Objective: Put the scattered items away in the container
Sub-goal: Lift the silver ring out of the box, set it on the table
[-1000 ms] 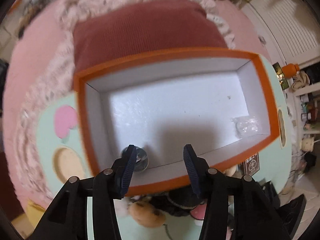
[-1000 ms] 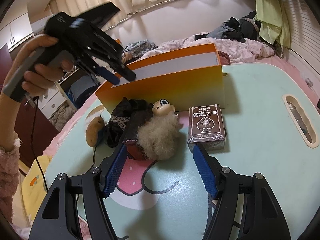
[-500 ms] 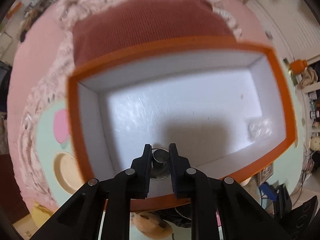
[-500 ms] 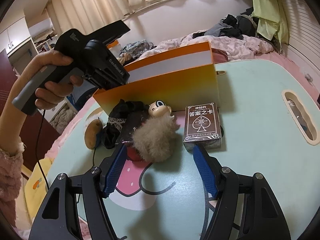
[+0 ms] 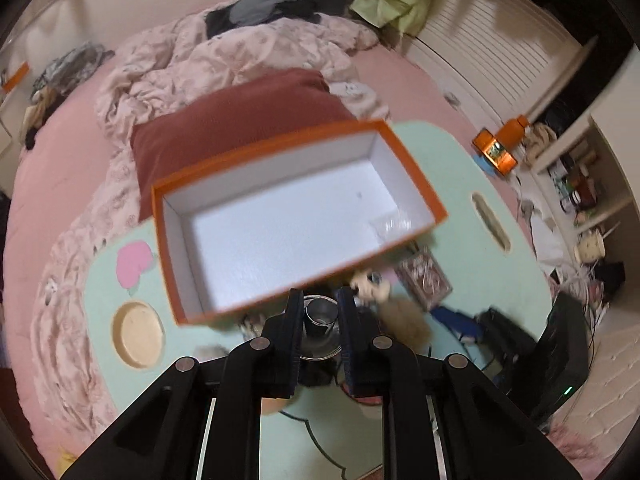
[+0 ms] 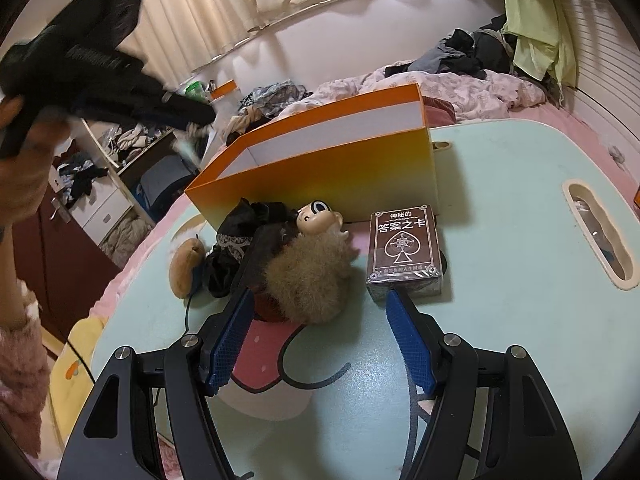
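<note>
Broadly, the scene is a mint-green table [image 6: 500,184] set against a pink bed, with the orange box [image 5: 276,148] standing open toward its far side and the loose things lying in a cluster just near of the box's front wall. The box floor is almost bare: only a crumpled clear packet [image 5: 390,226] sits in its near right corner. In front of it lie a black cloth bundle [image 6: 240,232], a fluffy doll [image 6: 308,280] and, to the right, a dark card deck [image 6: 405,248], with a brown plush lump [image 6: 185,266] at the left end. The right gripper [image 6: 319,297] hovers low over the near table with its jaws standing wide and nothing between them, roughly bracketing the doll. The change is all on the other side: a second ago the left gripper [image 5: 320,296] was open, straddling a small glassy cup [image 5: 320,314] in the box's near left corner; it then closed on the cup and has since come up and back, so the cup now hangs clamped between its jaws above the clutter, outside the box's near wall. For the task that looks like a step backwards, since one item has left the container while the doll, cloth, deck and plush lump all wait outside; perhaps the cup is only being moved to a better place inside.
</note>
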The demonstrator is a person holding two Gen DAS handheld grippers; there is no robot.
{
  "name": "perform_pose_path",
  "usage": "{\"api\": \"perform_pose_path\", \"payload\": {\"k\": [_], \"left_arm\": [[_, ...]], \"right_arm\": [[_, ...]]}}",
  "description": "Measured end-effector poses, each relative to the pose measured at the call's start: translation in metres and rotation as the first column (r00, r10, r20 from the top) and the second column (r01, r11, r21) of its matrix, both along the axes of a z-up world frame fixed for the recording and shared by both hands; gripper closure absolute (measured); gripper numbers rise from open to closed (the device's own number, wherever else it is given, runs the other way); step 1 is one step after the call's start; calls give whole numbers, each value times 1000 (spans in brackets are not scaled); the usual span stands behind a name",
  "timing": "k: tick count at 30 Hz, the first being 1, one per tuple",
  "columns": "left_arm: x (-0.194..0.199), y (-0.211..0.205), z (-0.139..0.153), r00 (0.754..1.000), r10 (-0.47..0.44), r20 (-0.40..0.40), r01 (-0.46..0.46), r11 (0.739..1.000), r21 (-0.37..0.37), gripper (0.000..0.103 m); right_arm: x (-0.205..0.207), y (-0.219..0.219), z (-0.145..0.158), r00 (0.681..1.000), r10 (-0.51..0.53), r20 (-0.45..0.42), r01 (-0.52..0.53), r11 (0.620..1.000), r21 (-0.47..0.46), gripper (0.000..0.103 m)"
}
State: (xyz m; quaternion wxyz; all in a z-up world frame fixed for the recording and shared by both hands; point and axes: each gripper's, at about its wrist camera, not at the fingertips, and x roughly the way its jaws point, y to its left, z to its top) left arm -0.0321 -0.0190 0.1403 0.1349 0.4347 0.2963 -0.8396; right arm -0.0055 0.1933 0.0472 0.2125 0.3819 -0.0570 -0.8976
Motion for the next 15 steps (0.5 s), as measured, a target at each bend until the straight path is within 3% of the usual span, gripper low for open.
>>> {"api": "perform_pose_path", "payload": {"k": [5,9,15], "left_arm": [[26,24,-24,995,-27,-92,33,997,66,87],[33,39,-39,986,-15,-165,27,997,74,87],[20,51,-59,985,-12,-170,18,999,36,87]], "right_arm": [[0,0,-1,1000,-2,-2,2,1000,1,34],[0,-1,-1,1000,0,-2,0,1000,10,34],[4,-2,0,1000,-5,-18,6,999,32,34]]}}
